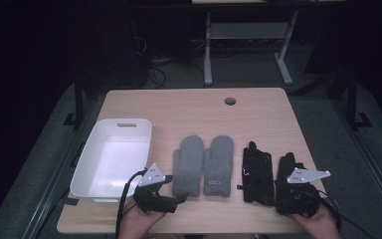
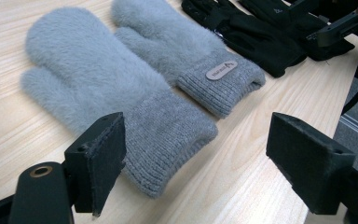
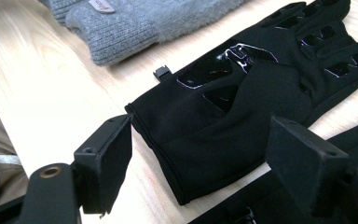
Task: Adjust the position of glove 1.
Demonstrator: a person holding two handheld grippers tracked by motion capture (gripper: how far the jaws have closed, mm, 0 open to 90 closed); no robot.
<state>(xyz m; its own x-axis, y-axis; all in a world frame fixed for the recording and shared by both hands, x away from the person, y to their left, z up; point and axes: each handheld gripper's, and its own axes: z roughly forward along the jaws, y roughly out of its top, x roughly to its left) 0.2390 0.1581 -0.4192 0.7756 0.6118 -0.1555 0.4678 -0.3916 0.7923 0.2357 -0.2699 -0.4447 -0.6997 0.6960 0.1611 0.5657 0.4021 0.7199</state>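
Left gripper view shows the open left claw (image 2: 193, 163) at the nearest grey mitten (image 2: 107, 93), soft and light, best pinched at its ribbed cuff (image 2: 168, 135), while the right claw (image 3: 198, 161) gapes over a limp black glove (image 3: 242, 98).

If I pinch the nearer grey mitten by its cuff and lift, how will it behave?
The grey mitten is fluffy knit lying flat, so it will probably hang limp. Its ribbed cuff looks thick, likely giving the open left gripper good hold. It probably weighs little.

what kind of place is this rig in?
Probably a lab or workshop, not a home: a light wooden desk with a cable hole, tangled cables on the floor behind, and a white-framed bench in a dark room.
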